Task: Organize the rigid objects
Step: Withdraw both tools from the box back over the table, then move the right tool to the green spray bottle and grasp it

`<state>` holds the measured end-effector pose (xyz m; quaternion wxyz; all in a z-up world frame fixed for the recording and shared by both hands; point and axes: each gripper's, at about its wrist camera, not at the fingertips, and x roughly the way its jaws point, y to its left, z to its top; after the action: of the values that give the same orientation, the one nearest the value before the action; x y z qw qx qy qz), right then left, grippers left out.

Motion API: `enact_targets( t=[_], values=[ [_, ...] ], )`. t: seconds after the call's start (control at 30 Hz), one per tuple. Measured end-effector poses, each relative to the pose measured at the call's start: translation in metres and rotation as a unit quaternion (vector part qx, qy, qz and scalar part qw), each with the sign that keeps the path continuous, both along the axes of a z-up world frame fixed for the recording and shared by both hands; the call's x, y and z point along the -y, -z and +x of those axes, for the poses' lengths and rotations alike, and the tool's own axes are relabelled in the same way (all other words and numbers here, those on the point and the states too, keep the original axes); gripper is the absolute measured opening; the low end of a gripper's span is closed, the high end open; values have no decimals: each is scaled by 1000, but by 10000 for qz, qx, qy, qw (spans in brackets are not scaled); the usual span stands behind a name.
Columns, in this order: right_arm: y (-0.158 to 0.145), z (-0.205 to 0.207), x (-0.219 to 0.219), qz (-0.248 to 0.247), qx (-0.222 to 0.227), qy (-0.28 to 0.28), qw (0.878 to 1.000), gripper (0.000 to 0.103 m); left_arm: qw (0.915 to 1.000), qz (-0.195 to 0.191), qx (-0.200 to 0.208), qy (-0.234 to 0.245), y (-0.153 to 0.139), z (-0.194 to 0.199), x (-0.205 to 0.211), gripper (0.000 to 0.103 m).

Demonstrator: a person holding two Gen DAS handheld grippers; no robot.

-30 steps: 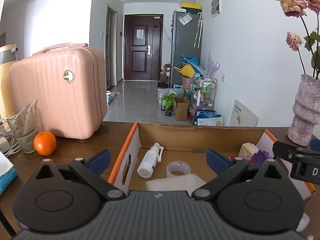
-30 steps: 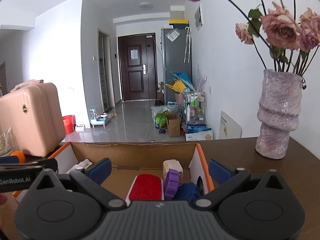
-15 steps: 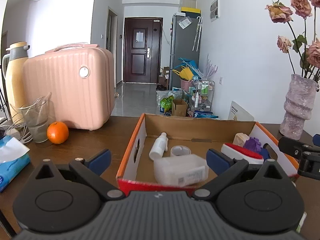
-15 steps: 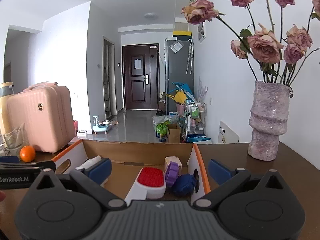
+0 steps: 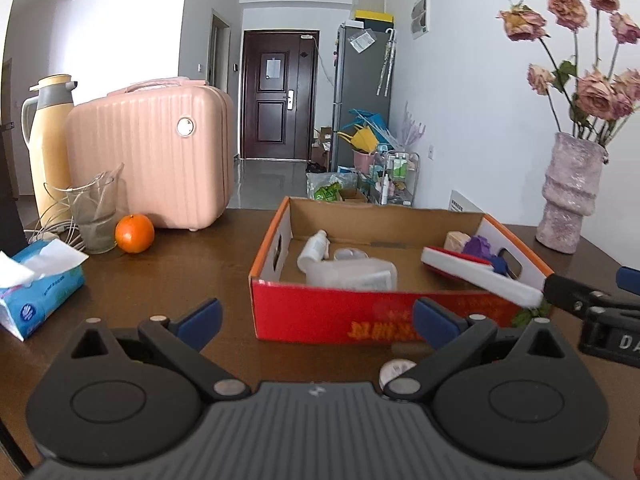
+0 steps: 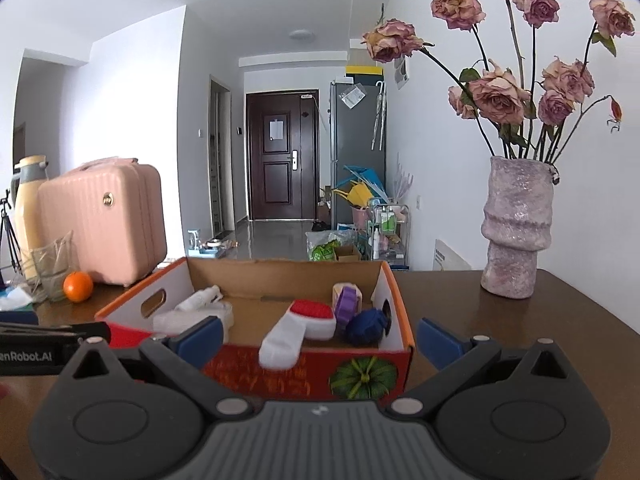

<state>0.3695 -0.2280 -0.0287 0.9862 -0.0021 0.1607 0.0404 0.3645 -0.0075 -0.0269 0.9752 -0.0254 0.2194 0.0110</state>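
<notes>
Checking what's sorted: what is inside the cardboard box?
Inside the cardboard box: white bottle, clear container, red-topped brush, purple piece, blue ball. The floor beneath them is hidden.

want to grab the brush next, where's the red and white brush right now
The red and white brush lies in the right half of the cardboard box, its handle resting over the front wall, just left of the purple piece and blue ball.

The black left gripper with blue fingertip pads (image 5: pixel 316 312) is level, jaws spread wide, holding nothing. The matching black right gripper (image 6: pixel 320 334) is level beside it, jaws equally wide, also unloaded.
</notes>
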Motion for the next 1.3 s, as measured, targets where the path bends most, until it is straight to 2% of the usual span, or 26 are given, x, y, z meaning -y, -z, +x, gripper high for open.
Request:
enact_targets(
  t=[0.4,0.73,1.13,1.3],
  values=[
    [17,-44,5,96,-231,61,9997,103,9999,-21,-122,74,8,-44,2,103],
    [30,-64,2,79,-543,46,9985,103,9989,55,-389,262,18,-63,2,103],
    [34,-65,0,57,-785,87,9969,103,9980,41,-522,353,19,-64,2,103],
    [34,-55,3,158,-1073,108,9940,103,9979,15,-576,301,19,-62,0,103]
  ],
)
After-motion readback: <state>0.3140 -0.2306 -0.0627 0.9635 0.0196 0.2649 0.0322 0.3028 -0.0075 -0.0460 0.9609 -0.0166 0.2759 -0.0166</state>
